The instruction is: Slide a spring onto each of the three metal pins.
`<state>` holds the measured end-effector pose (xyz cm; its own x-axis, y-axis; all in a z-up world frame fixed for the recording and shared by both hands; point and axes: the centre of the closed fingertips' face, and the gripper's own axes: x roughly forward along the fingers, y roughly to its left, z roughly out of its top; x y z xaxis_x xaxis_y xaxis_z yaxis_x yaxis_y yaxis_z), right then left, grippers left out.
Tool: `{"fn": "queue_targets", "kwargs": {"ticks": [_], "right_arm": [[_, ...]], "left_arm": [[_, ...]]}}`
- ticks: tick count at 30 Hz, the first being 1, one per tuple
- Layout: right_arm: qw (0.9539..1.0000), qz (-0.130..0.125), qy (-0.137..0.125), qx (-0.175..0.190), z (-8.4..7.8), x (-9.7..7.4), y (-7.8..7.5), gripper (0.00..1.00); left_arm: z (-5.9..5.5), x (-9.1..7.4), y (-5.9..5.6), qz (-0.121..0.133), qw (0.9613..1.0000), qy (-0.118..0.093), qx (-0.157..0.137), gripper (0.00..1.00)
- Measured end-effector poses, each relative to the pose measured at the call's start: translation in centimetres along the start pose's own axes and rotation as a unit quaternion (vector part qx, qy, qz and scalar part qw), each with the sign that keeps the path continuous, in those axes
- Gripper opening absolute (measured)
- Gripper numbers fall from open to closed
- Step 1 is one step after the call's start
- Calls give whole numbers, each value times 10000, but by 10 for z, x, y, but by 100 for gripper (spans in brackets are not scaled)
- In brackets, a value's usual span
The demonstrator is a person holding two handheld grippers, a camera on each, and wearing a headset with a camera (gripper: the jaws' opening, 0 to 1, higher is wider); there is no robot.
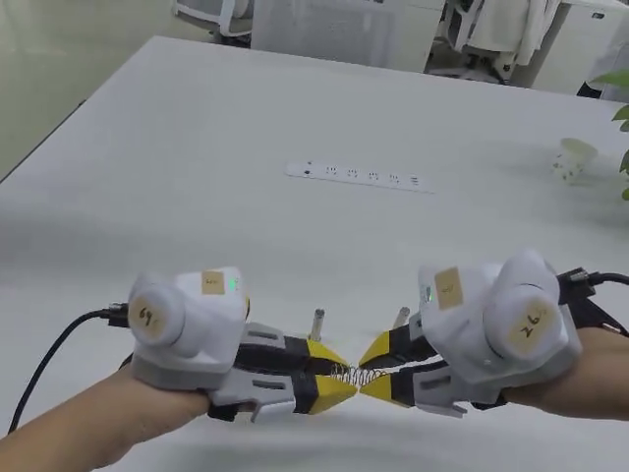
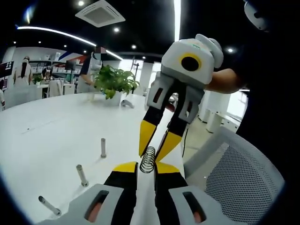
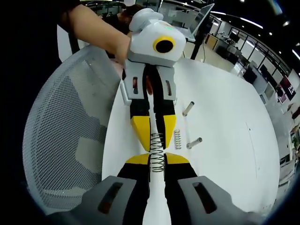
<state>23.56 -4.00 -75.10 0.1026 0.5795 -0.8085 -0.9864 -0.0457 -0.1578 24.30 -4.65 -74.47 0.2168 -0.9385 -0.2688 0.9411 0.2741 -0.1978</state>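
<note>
Left tool (image 2: 146, 168): jaws drawn almost together, pinching one end of a spring (image 2: 147, 159)
Right tool (image 3: 158, 160): jaws likewise closed in on the other end of the same spring; the two tools meet nose to nose, tips nearly touching
Spring in hand: held in the air just above the near edge of the surface (image 1: 295, 246), on no pin yet
Risk, release: if the coil is squeezed or bent between the two grips, it may jump when one tool lets go; this close to the edge it could land on the mesh chair (image 3: 70, 117) or beyond
Risk, grip: both ends sit inside jaws, so I judge the bore is blocked; the keeping tool needs a hold on the side of the coil, or the spring will not thread
Spare spring (image 3: 177, 139): loose on the surface just beyond the tips; a sweep of a tool would roll it
Pins: first pin (image 2: 103, 147), second pin (image 2: 82, 175), third pin (image 2: 48, 206), all bare, just behind the tools; the third looks tilted, cannot tell if it has fallen
Risk, pins: a careless turn of either tool may topple one
Power strip (image 1: 359, 177), paper cup (image 1: 573, 159): well apart, no concern
</note>
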Motion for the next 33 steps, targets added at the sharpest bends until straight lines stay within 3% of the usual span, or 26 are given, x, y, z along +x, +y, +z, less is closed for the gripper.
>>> {"fn": "queue_targets", "kwargs": {"ticks": [7,15,18,33], "right_arm": [[10000,15,22,-1,-1,0,1,8],[10000,27,36,-51,1,1,2,8],[10000,53,51,-64,1,1,4,8],[10000,12,-1,-85,3,-1,4,8]], "left_arm": [[4,0,-2,5,10000,-21,49,8],[2,-1,-3,-24,10000,26,89,4],[3,-2,-2,28,10000,0,80,8],[7,-3,-7,-71,9998,-1,211,2]]}}
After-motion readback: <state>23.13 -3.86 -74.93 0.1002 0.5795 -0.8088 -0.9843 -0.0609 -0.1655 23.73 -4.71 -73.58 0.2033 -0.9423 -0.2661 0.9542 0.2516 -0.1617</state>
